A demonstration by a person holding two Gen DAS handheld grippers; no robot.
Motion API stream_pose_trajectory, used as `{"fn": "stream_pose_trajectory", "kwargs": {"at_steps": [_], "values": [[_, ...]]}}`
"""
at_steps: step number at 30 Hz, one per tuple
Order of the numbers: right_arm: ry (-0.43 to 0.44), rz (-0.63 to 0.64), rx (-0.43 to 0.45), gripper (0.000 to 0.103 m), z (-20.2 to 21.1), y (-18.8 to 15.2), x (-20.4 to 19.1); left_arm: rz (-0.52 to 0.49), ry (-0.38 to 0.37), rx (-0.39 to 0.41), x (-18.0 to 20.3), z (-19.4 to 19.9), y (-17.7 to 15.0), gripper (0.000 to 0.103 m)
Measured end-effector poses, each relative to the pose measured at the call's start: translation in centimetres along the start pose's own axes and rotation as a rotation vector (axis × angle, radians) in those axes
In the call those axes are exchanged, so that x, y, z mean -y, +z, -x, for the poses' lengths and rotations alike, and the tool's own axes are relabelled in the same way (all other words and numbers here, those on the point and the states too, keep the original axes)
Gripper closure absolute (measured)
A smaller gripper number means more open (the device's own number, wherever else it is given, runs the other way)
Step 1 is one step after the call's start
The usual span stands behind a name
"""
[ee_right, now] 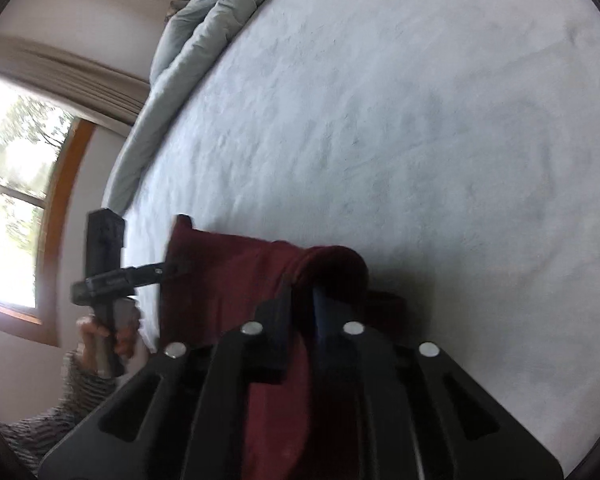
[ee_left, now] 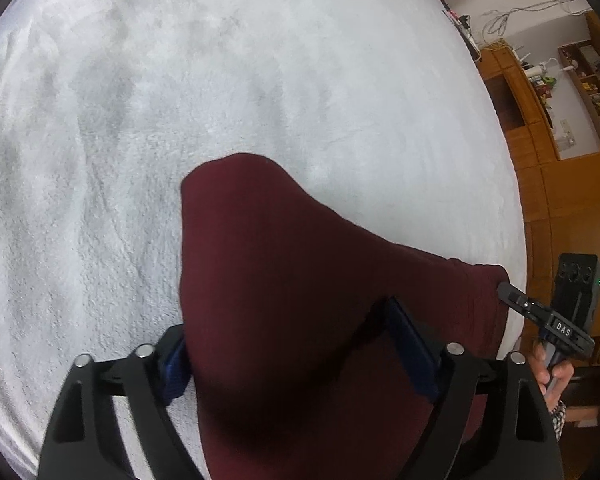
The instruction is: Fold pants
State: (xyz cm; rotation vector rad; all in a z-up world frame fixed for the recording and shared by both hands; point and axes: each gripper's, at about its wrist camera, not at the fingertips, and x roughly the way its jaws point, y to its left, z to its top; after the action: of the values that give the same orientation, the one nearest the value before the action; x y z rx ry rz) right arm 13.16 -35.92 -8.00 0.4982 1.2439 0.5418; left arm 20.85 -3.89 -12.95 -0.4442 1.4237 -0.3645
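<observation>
Bed point(ee_left: 180, 80) covered in pale fleece; maroon pants point(ee_left: 280, 280) held above it, draped over both tongs. Left tongs point(ee_left: 300, 352) spread wide but cloth bunched between them, so grip cannot be told. Right tongs point(ee_right: 304, 300) pinched on pants edge. Step judged: lift and carry before a fold. Next: pants to be lowered flat onto bed, edges aligned.

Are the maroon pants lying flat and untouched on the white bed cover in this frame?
No: the pants hang lifted, pinched by the right tongs and the left tongs above the bed cover.
</observation>
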Motion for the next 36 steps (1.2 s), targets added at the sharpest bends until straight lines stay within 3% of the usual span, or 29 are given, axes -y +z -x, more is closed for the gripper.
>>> {"fn": "stream_pose_trajectory", "kwargs": {"at_steps": [2, 4, 6, 9, 12, 14, 16, 19, 21, 26, 32, 33, 34, 36], "values": [[0.018, 0.017, 0.047, 0.098, 1.3, 0.0, -0.4, 0.003, 0.006, 0.028, 0.2, 0.7, -0.3, 0.043], [0.033, 0.023, 0.099, 0.099, 3.0, 0.0, -0.7, 0.008, -0.015, 0.058, -0.1, 1.3, -0.7, 0.05], [-0.035, 0.026, 0.088, 0.099, 2.6, 0.0, -0.4, 0.008, -0.018, 0.081, -0.2, 1.3, -1.0, 0.05], [-0.113, -0.026, 0.017, 0.098, -0.9, -0.3, 1.7, -0.033, 0.031, 0.093, -0.2, -0.1, -1.2, 0.048], [-0.052, -0.066, 0.037, 0.095, -1.2, -0.6, 2.5, -0.02, 0.013, 0.082, -0.1, 0.2, -0.9, 0.045], [-0.012, -0.077, 0.066, 0.082, 0.1, -0.9, 2.6, -0.028, 0.002, 0.061, -0.5, 0.8, -1.0, 0.036], [-0.007, -0.06, 0.08, 0.052, 1.8, -1.8, 2.4, -0.038, 0.003, 0.031, -0.7, 1.3, -1.4, 0.028], [-0.001, -0.046, 0.051, 0.044, 3.1, -3.6, 2.5, -0.072, 0.007, 0.011, -1.3, 2.1, -3.4, 0.02], [0.02, -0.063, 0.012, 0.038, 3.1, -5.1, 3.0, -0.063, -0.036, -0.007, -1.8, 2.2, -4.6, 0.019], [0.041, -0.099, -0.068, 0.032, 1.7, -8.3, 4.2, -0.051, -0.076, -0.015, -2.6, 1.5, -5.8, 0.015], [0.131, -0.158, -0.078, 0.025, -0.3, -8.6, 4.7, -0.053, -0.171, -0.025, -2.1, 0.2, -4.6, 0.011], [0.155, -0.169, -0.075, 0.025, -0.6, -8.4, 4.8, -0.049, -0.179, -0.028, -1.9, -0.1, -4.4, 0.011], [0.171, -0.172, -0.074, 0.034, -0.9, -8.1, 4.7, -0.043, -0.194, -0.033, -1.8, -0.4, -3.9, 0.009], [0.164, -0.165, -0.087, 0.035, -1.5, -7.8, 4.2, -0.027, -0.2, -0.041, -2.0, -0.6, -3.8, 0.009]]}}
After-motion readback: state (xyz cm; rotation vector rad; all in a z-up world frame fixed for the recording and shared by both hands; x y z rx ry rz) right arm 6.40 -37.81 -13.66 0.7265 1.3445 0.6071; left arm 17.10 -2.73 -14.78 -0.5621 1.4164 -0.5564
